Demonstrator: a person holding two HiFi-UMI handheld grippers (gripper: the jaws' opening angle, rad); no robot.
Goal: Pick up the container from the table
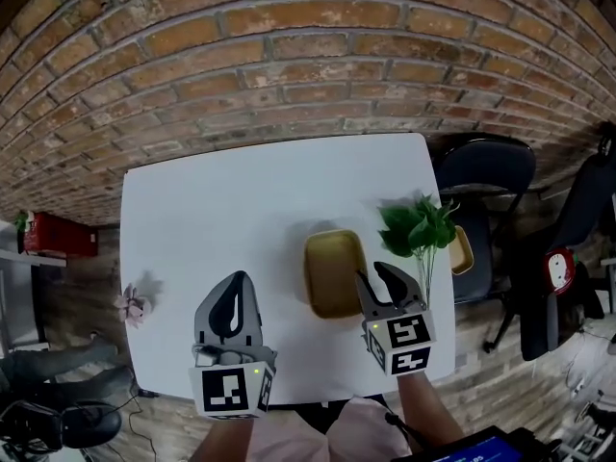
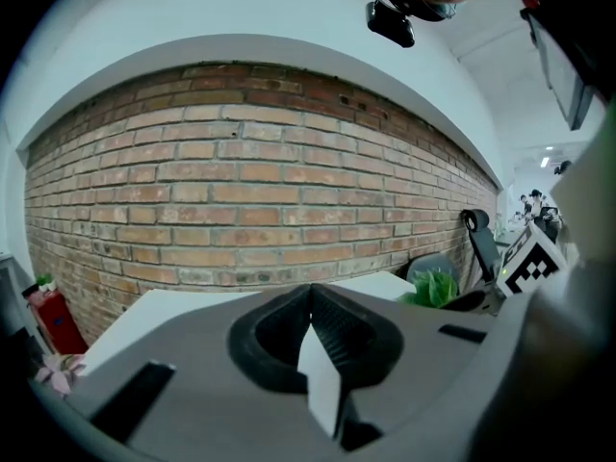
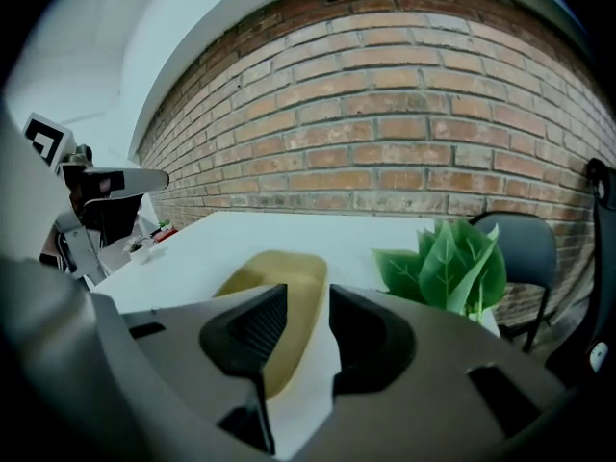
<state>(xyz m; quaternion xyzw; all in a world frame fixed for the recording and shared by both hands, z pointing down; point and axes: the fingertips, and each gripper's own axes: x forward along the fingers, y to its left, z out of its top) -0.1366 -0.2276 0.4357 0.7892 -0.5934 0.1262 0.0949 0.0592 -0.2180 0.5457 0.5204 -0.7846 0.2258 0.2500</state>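
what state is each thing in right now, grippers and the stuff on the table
left gripper, jaws shut, nothing between them
right gripper, jaws open, empty, pointing at the container
container, open side up on the table, empty, not held
plant, upright by the table's right edge

Legible text, labels, brands, numbers: none found; only letterless black-and-white square markers on the left gripper and the right gripper.
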